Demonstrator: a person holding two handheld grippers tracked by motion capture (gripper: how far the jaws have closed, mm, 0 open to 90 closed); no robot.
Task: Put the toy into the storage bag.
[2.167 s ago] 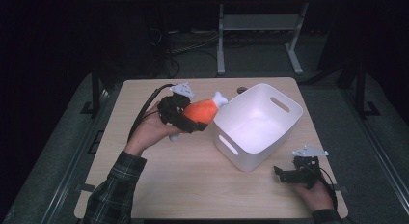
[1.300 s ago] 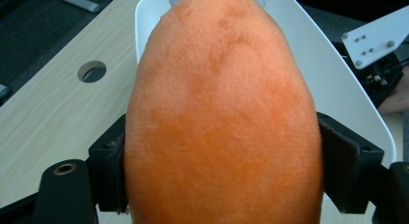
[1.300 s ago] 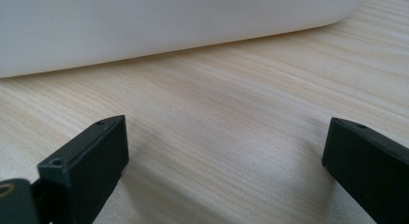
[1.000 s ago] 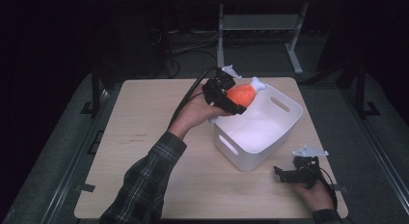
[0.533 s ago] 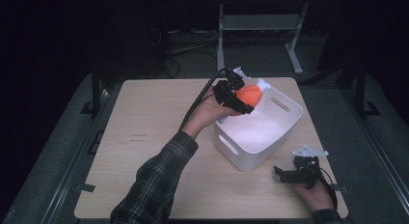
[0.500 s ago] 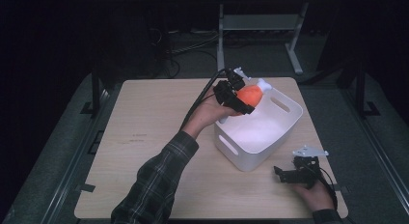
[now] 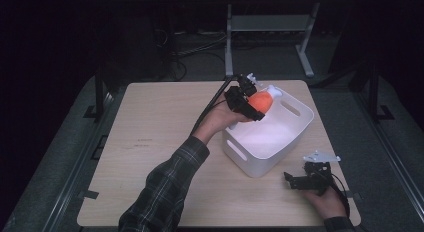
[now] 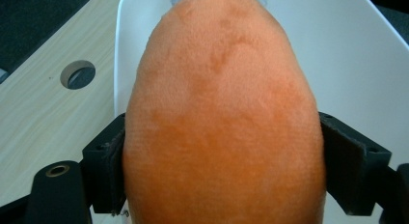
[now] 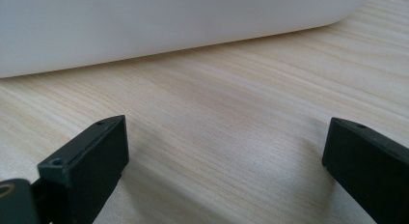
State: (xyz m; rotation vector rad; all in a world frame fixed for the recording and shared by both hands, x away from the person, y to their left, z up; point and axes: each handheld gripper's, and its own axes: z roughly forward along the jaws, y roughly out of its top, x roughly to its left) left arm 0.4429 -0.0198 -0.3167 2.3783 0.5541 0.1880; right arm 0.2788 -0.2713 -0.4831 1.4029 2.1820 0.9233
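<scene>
Wooden table (image 7: 160, 137) under me | left claw (image 7: 248, 103) reaches over white bin (image 7: 295, 129) rim, squeezing orange plush toy (image 8: 222, 118), its top cut off | right claw (image 9: 222, 171) rests wide apart beside bin

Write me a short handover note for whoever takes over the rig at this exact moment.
Left hand-held gripper: shut on the orange plush toy, held over the far rim of the white bin.
Right hand-held gripper: open, holding nothing, resting on the table just beside the bin's near corner.
Done: toy lifted and carried to the bin.
Left: lower it inside, open the jaws, withdraw.
</scene>
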